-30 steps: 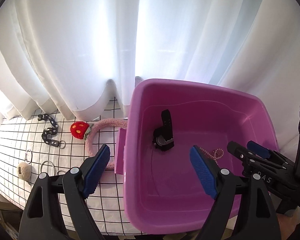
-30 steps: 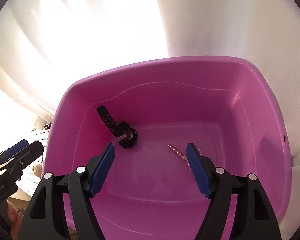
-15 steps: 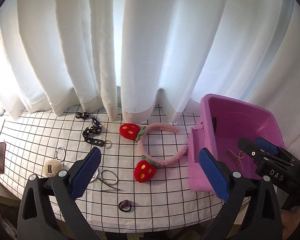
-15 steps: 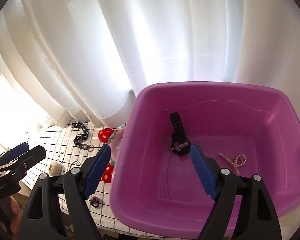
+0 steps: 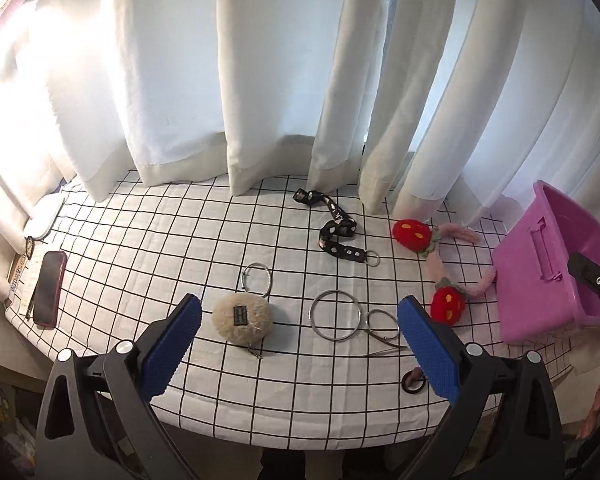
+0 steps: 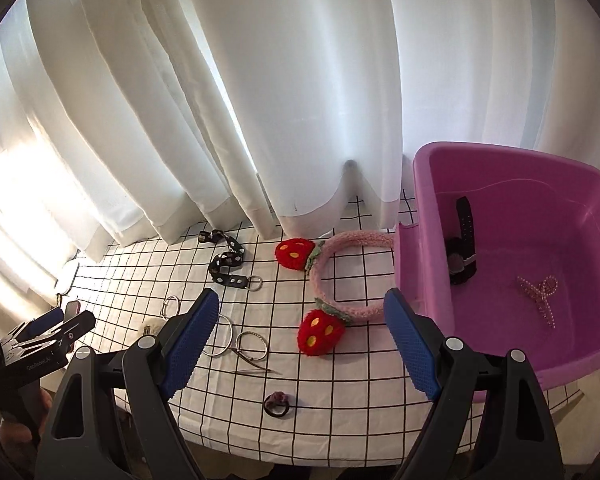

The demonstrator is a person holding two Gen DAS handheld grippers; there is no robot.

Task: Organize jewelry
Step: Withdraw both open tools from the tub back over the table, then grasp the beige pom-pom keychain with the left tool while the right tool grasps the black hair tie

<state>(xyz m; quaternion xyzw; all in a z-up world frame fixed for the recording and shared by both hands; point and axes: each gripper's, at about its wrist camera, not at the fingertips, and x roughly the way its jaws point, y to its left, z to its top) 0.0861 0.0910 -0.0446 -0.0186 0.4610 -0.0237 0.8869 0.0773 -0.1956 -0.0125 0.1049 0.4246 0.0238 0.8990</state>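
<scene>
So far only a watch (image 6: 462,248) and a pearl clip (image 6: 540,294) lie in the pink tub (image 6: 428,240), right of my right tool (image 6: 300,344). Ahead of my left tool (image 5: 300,340), the bangles (image 5: 335,315), lanyard (image 5: 336,236), strawberry headband (image 5: 436,264) and pouch (image 5: 242,319) wait on the desk (image 5: 140,248); both tools gape empty.

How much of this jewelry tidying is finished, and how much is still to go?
Early days. A black watch and a pink pearl hair clip already lie in the pink tub. Nothing is in hand: the left claw and right claw are both open and empty. Left on the checked cloth: strawberry headband, black strap, metal rings, fuzzy pouch, hair tie.
</scene>
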